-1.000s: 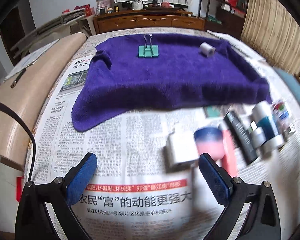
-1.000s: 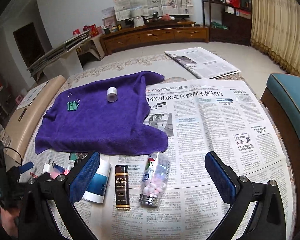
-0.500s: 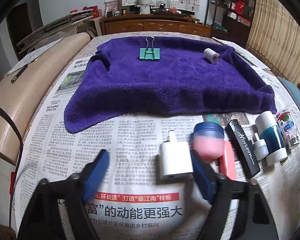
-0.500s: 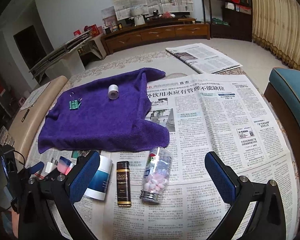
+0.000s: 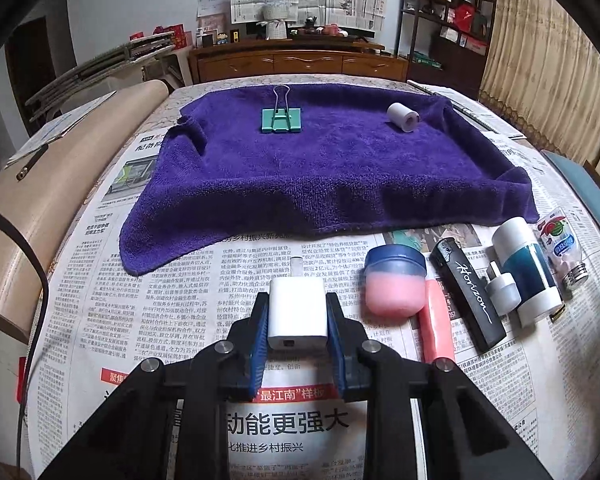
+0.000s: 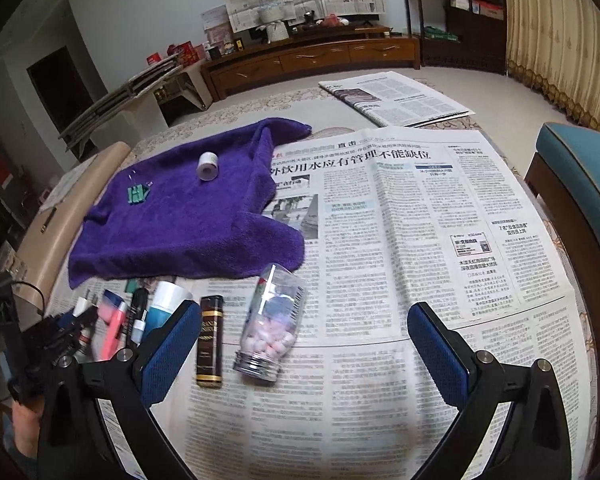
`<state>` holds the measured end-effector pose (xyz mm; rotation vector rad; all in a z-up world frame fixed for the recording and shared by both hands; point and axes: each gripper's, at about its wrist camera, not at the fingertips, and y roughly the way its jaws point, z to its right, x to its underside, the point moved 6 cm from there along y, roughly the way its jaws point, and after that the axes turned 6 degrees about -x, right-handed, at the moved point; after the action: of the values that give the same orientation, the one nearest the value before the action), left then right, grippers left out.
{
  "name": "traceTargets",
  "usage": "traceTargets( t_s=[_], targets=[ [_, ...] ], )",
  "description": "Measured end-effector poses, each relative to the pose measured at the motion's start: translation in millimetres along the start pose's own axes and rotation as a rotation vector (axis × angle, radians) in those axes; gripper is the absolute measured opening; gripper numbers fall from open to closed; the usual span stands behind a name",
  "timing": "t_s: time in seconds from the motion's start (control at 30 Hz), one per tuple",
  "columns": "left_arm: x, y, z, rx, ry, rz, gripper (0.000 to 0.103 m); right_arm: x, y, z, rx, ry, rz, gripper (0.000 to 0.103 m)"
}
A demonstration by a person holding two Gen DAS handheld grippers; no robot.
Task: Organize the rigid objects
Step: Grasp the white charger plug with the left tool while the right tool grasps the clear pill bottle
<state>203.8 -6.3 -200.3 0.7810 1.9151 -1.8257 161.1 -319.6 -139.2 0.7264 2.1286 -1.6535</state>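
Observation:
My left gripper (image 5: pixel 298 312) is shut on a white charger plug (image 5: pixel 297 312) lying on the newspaper. To its right lie a pink jar with a blue lid (image 5: pixel 395 281), a pink tube (image 5: pixel 436 330), a black lighter (image 5: pixel 467 294), a small white cap (image 5: pixel 501 290) and a white and teal bottle (image 5: pixel 527 270). A purple towel (image 5: pixel 324 168) carries a green binder clip (image 5: pixel 281 119) and a white tape roll (image 5: pixel 403 117). My right gripper (image 6: pixel 300 354) is open and empty above a clear pill bottle (image 6: pixel 271 322) and a dark lighter (image 6: pixel 210 340).
Newspaper (image 6: pixel 400 240) covers the table. A tan curved chair back (image 5: pixel 60 184) stands at the left edge, a teal chair (image 6: pixel 580 184) at the right. A wooden cabinet (image 5: pixel 300 64) stands far behind.
My left gripper moved forward and right over the white charger plug and shut on it. My right gripper stayed open and shifted slightly.

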Motion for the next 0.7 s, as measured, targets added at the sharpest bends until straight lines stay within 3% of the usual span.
traceTargets(
  t_s=[0.2, 0.37, 0.43, 0.7],
  targets=[
    [-1.4, 0.8, -0.7, 0.005, -0.002, -0.01, 0.025, 11.5, 30.1, -17.7, 0.012, -0.045, -0.048, 0.1],
    [-1.6, 0.8, -2.0, 0.01, 0.0, -0.016, 0.025, 16.6, 53.4, -16.7, 0.118, -0.037, -0.073, 0.087],
    [-1.5, 0.9, -2.4, 0.013, -0.002, -0.019, 0.025, 16.5, 58.9, -13.2, 0.122, -0.011, -0.077, 0.078],
    [-2.0, 1.3, -3.2, 0.012, -0.001, -0.024, 0.025, 17.0, 71.4, -24.0, 0.195, -0.019, -0.053, 0.073]
  ],
)
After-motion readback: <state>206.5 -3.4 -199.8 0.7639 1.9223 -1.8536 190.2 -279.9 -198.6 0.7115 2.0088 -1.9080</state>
